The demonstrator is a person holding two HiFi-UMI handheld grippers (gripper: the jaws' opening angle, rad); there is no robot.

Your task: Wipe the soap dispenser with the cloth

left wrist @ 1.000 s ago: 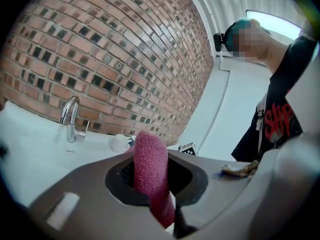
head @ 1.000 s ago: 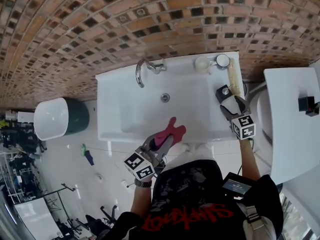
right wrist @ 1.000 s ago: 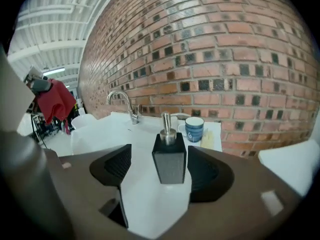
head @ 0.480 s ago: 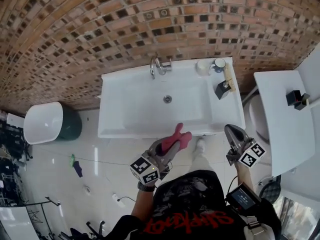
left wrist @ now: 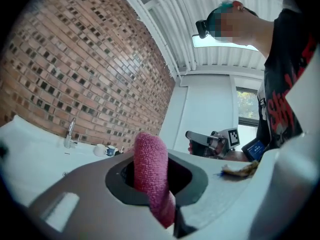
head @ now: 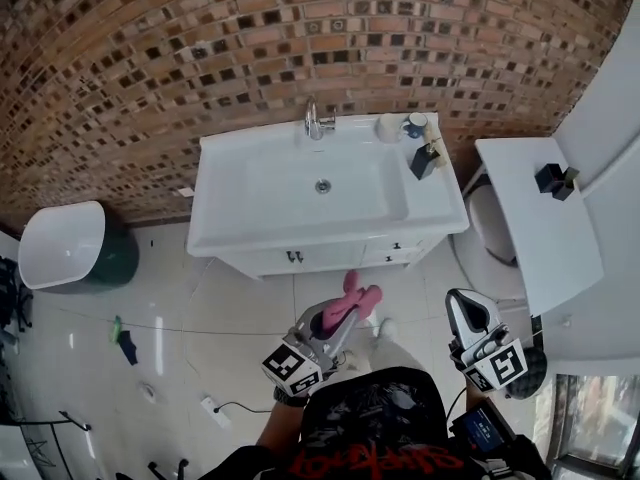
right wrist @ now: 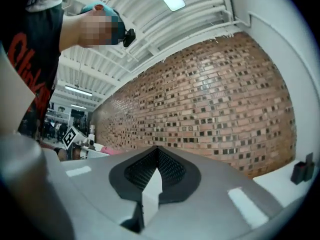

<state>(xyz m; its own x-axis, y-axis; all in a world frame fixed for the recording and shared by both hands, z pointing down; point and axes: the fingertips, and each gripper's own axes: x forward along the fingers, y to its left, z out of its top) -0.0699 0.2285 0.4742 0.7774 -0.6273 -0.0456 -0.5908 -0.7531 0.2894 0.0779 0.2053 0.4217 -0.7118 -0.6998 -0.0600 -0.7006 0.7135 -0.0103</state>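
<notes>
Pink cloth stuck out of left gripper's clamped jaws, long axis toward sink — dispenser sat well apart on sink's right rear rim near two cups — right gripper pinched together, empty.

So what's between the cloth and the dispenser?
Head view: from cloth to dispenser, floor, cabinet front, then sink rim.

soap dispenser on sink right rim; cups behind

Bright, even light (ceiling tubes), strong fisheye warping at edges.
</notes>
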